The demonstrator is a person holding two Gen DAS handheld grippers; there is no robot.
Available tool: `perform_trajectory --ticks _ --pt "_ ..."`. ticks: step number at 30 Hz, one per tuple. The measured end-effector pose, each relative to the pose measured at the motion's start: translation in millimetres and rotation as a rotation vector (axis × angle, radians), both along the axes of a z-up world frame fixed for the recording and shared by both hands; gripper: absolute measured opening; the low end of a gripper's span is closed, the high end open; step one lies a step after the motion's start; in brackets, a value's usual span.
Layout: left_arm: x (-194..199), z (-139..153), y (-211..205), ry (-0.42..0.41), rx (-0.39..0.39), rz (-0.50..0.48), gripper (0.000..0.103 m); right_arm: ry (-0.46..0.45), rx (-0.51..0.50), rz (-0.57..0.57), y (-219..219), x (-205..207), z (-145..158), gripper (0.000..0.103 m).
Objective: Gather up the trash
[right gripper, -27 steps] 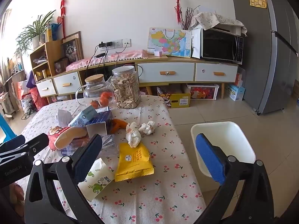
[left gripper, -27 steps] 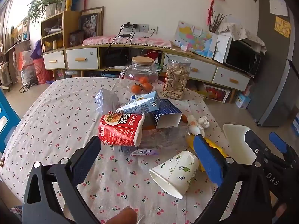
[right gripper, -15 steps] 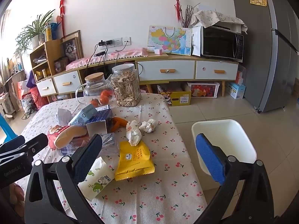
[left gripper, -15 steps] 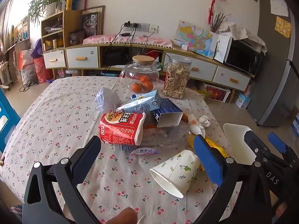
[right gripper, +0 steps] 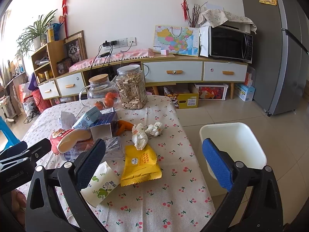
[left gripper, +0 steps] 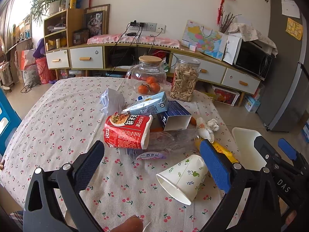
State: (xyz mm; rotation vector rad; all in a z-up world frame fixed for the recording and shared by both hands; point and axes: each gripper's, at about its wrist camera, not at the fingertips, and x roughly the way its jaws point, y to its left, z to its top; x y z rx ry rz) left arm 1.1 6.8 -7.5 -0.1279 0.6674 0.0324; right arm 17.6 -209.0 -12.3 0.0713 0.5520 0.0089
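Both grippers hang wide open and empty over the near edge of the worktop (right gripper: 173, 183), so nothing has been picked up yet. Seen from its own camera, the left gripper (left gripper: 152, 160) faces the main heap: a red noodle cup (left gripper: 127, 130) lies on its side, touching a crushed clear plastic bottle (left gripper: 164, 145), with a tipped blue-and-white milk carton (left gripper: 148, 104) and an open dark blue box (left gripper: 174, 117) just behind, and a crumpled plastic bag (left gripper: 112, 99) to their left. A paper cup (left gripper: 183, 177) lies on its side nearest the left gripper, mouth toward the camera, which makes its rim an easy first pinch. The right gripper (right gripper: 154, 160) looks over the yellow snack packet (right gripper: 140, 163), lying flat, and two wads of crumpled tissue (right gripper: 146, 133) beyond it, with some orange peel (right gripper: 123, 126) near the box. A white bin (right gripper: 234, 147) stands on the floor just off the worktop's right edge, mouth up, probably so that trash can be dropped straight in from the right side. The glass jar of oranges (left gripper: 147, 76) and the jar of seeds (left gripper: 185, 81) stand upright at the far end, apart from the litter, and look like things to leave alone. Judging by the layout, each gripper will likely clear its own side.
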Motion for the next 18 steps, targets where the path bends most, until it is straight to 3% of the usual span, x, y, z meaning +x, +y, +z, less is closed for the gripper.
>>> perform_trajectory --ticks 18 --pt "2.0 -5.0 1.2 0.015 -0.004 0.008 0.096 0.005 0.003 0.001 1.6 1.1 -3.8 0.096"
